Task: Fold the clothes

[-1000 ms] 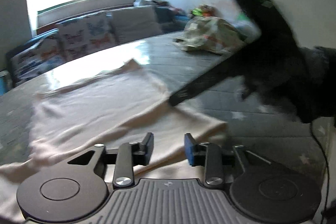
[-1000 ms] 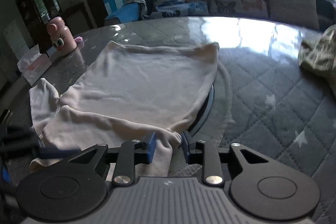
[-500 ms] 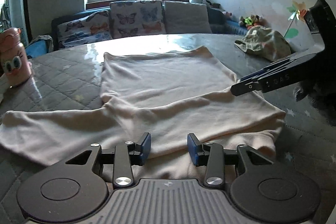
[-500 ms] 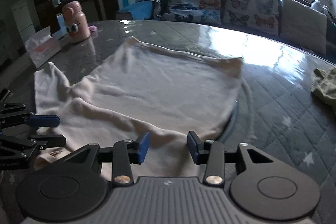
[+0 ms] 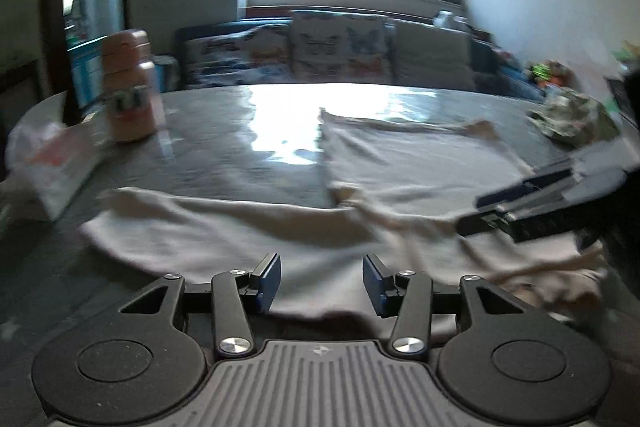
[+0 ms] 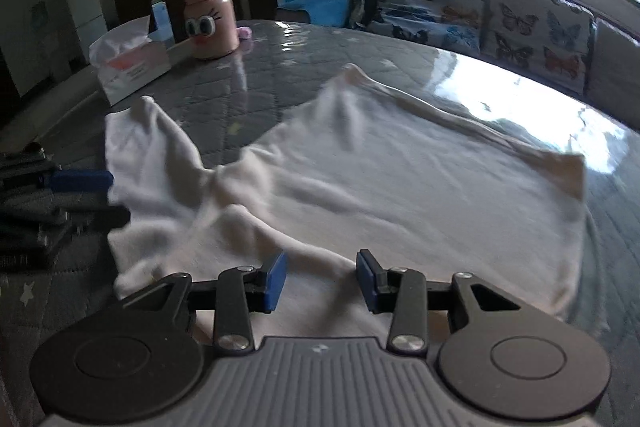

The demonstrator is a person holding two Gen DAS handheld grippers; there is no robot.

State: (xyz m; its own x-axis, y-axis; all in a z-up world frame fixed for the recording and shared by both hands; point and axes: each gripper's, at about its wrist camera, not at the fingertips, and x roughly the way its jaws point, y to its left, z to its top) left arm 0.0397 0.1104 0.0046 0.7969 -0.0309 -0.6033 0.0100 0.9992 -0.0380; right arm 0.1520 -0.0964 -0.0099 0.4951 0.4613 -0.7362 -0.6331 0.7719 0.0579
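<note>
A cream long-sleeved garment (image 5: 400,163) lies spread flat on the grey quilted table (image 5: 224,147), one sleeve (image 6: 148,147) stretched out to the left. My left gripper (image 5: 320,281) hovers over the garment's near edge, its jaws opening with only the cloth lying below them. My right gripper (image 6: 321,281) stands open above the near hem of the garment (image 6: 400,195), nothing pinched. Each gripper shows in the other's view: the right gripper (image 5: 516,203) at the right, the left gripper (image 6: 80,195) beside the sleeve.
A pink bottle with cartoon eyes (image 6: 210,15) and a tissue box (image 6: 128,71) stand at the table's far left. A crumpled patterned garment (image 5: 576,119) lies at the far right. A sofa with butterfly cushions (image 6: 520,23) runs behind the table.
Both grippers have slid leftward along the garment's near edge. The right jaws, which had a fold of cloth between them, have widened. The left jaws have also spread wider.
</note>
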